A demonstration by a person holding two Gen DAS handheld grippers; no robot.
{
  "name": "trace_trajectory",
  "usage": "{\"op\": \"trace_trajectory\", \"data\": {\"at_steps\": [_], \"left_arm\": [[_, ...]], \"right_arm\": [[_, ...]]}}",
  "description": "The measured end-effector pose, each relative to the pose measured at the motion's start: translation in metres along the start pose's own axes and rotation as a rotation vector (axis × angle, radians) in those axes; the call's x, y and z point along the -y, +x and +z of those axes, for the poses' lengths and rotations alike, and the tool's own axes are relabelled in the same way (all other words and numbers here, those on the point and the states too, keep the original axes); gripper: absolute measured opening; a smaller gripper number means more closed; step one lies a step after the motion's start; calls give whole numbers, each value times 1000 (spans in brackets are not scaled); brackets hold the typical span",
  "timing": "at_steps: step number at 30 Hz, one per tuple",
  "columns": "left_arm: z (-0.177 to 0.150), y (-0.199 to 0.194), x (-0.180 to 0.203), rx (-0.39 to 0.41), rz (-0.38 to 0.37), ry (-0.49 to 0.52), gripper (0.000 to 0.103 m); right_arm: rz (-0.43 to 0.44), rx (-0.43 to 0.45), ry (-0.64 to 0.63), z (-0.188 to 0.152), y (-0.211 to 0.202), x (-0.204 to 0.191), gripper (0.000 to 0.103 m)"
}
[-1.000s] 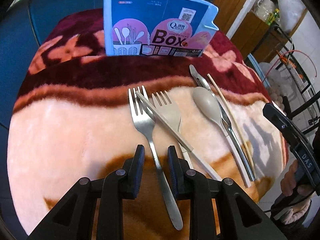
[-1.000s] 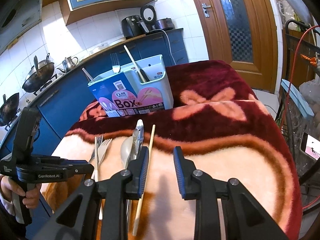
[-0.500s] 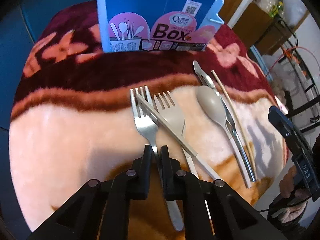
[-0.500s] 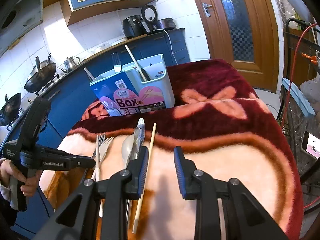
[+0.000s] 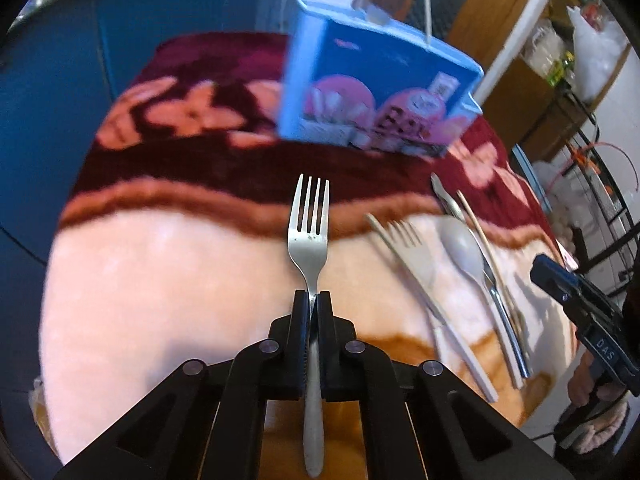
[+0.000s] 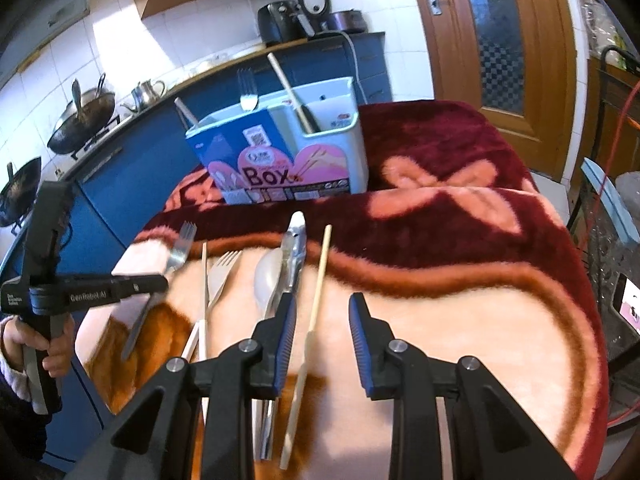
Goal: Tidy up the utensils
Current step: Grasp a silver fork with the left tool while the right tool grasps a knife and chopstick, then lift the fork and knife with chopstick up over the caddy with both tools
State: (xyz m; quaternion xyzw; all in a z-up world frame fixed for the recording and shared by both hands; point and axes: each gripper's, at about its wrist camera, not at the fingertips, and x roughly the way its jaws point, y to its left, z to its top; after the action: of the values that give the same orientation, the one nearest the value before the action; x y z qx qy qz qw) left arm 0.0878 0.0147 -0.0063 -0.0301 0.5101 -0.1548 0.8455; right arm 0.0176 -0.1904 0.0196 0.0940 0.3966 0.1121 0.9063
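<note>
Black left gripper (image 5: 313,300) frame, silver screws, blue-padded jaws opposite.

A: What's behind?
B: A wooden door (image 6: 496,36), a black air fryer (image 6: 278,24) on the blue counter (image 6: 120,168), a kettle (image 6: 146,92) and two woks (image 6: 82,118).
A: And underneath?
B: A maroon-and-peach floral blanket (image 6: 460,240).

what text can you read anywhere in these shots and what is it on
"Box": utensil box label.
"GenRobot.AI": side of left hand-held gripper, right wrist view.
"DAS": right hand-held gripper's body, left wrist view.
Small print and QR code on the box, and the white lines on the left gripper's body: too small to read.
</note>
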Motion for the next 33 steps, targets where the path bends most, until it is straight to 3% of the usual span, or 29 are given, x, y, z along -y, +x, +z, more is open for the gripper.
{"op": "trace_trajectory", "data": {"at_steps": [10, 15, 22, 28, 33], "left_arm": [[-9, -23, -12, 173, -104, -6, 4], [-13, -31, -9, 245, -126, -3, 4], [-13, -45, -5, 304, -163, -5, 4], [-12, -58, -1, 351, -168, 6, 4], [-9, -63, 3, 372, -176, 9, 4]], "right_arm": [[-17, -175, -16, 12, 32, -6, 30], [-28, -251, -38, 20, 42, -10, 23], [22, -347, 17, 35, 60, -3, 17], [33, -364, 54, 41, 68, 4, 7], [52, -328, 79, 40, 63, 6, 6]]}}
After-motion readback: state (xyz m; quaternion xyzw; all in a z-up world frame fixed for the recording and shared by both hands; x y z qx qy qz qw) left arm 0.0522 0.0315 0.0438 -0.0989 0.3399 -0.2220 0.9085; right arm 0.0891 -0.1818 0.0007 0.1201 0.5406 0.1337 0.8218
